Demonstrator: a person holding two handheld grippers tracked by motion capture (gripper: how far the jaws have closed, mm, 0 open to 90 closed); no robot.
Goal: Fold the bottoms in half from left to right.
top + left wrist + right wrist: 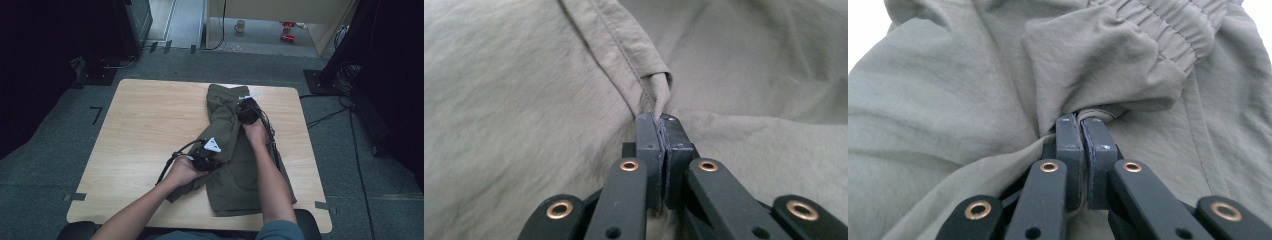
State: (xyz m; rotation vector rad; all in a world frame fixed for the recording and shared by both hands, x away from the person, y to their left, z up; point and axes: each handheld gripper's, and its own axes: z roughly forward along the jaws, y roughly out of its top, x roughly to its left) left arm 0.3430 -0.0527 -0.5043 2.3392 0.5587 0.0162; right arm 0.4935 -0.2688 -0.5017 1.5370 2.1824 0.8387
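On the pale wooden table [150, 125] lies one olive-green garment [235, 185], its elastic waistband toward the far edge and its wider body spread toward the near edge, right of the table's middle. Starting at the left: the left gripper [212, 157] sits on the garment's left side about halfway down, and its own view shows the jaws pressed together on a stitched hem edge [656, 92], a small fold of cloth pinched between the pads. Farther right and toward the far end, the right gripper [247, 111] rests near the waistband; its view shows the jaws likewise closed tight on a gathered bunch of fabric [1098, 112] just below the elastic waistband [1168, 25]. The step in hand looks like a fold: both grippers hold one long edge of the garment low over the cloth, probably laying it across the rest. The next move would call for setting the held edge down flat and even, then letting go with both jaws without dragging the cloth out of line. Count: one garment, one table, two grippers, two forearms.
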